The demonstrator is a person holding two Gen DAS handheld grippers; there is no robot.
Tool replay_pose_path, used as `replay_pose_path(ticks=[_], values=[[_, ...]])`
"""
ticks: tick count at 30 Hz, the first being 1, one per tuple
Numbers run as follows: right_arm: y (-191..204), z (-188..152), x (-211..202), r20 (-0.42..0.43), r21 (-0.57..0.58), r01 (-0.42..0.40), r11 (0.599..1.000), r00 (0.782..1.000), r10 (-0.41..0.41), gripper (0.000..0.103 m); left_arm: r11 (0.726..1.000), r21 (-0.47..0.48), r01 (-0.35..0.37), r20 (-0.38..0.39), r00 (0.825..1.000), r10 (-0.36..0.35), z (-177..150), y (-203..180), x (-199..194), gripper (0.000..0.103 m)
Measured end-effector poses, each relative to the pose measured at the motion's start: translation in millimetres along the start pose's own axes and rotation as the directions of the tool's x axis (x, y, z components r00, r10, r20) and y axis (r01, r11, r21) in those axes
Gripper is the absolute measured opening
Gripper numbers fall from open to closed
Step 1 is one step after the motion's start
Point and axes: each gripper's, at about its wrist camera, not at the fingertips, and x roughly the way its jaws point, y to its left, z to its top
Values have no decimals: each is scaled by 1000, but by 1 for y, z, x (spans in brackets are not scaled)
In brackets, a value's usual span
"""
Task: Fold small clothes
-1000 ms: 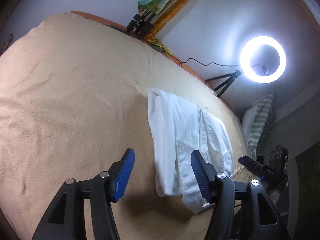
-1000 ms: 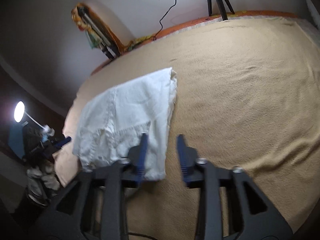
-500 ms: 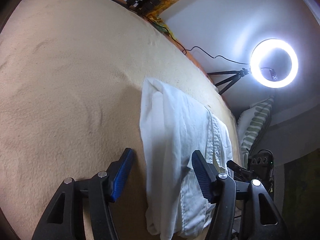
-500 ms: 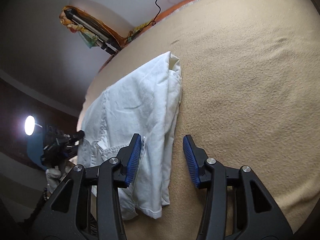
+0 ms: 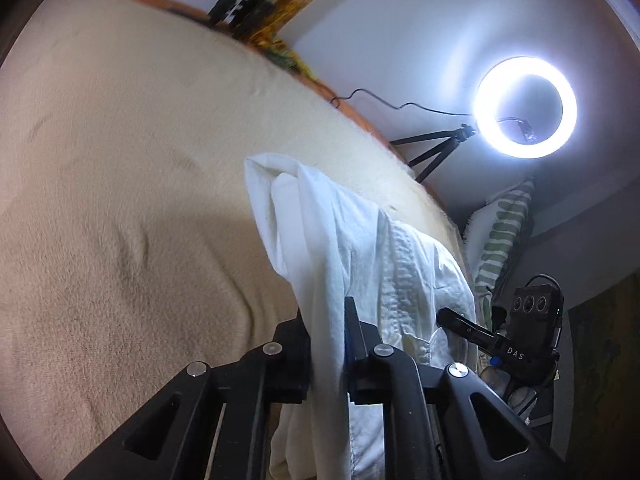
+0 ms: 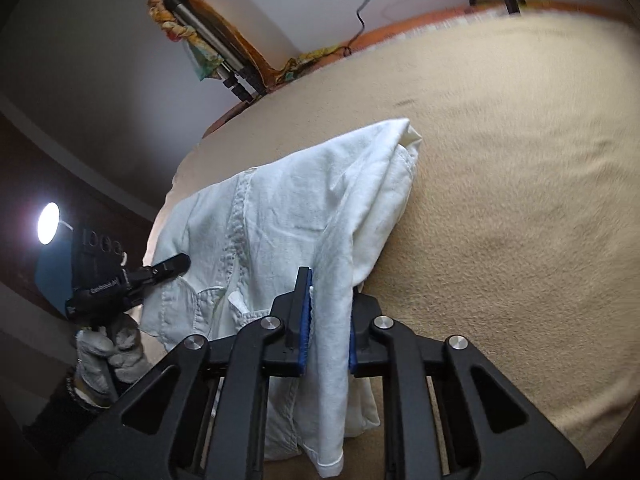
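Observation:
A small white button-up shirt (image 5: 360, 248) lies partly folded on a tan blanket (image 5: 120, 200). My left gripper (image 5: 328, 344) is shut on the shirt's near edge, with cloth pinched between its blue pads and hanging below. In the right wrist view, the shirt (image 6: 288, 216) shows its button placket, and my right gripper (image 6: 328, 328) is shut on another part of its near edge. The other gripper (image 6: 120, 280), held by a gloved hand, reaches the shirt's left side. A lifted fold runs from each gripper toward the shirt's far corner.
A lit ring light (image 5: 526, 106) on a tripod stands beyond the bed's far edge. A striped pillow (image 5: 500, 240) sits at the right. Folded tripod legs and coloured cloth (image 6: 208, 48) lean on the wall. The blanket (image 6: 500, 180) spreads wide to the right.
Both grippers moved down onto the shirt's near edge and closed from open to shut on the cloth. The edge is now lifted into a ridge.

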Motion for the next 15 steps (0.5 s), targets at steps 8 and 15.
replay_pose_path(ticks=[8,15], values=[[22,12,-60,115,-42,54,998,992,-49,13,992,124,29,44,998,-35,8,-55,-24,9],[22,31,-114,204,-73,116,991,974,-99,12,976,210,62,31,997,-70,24,-108,-14,9]])
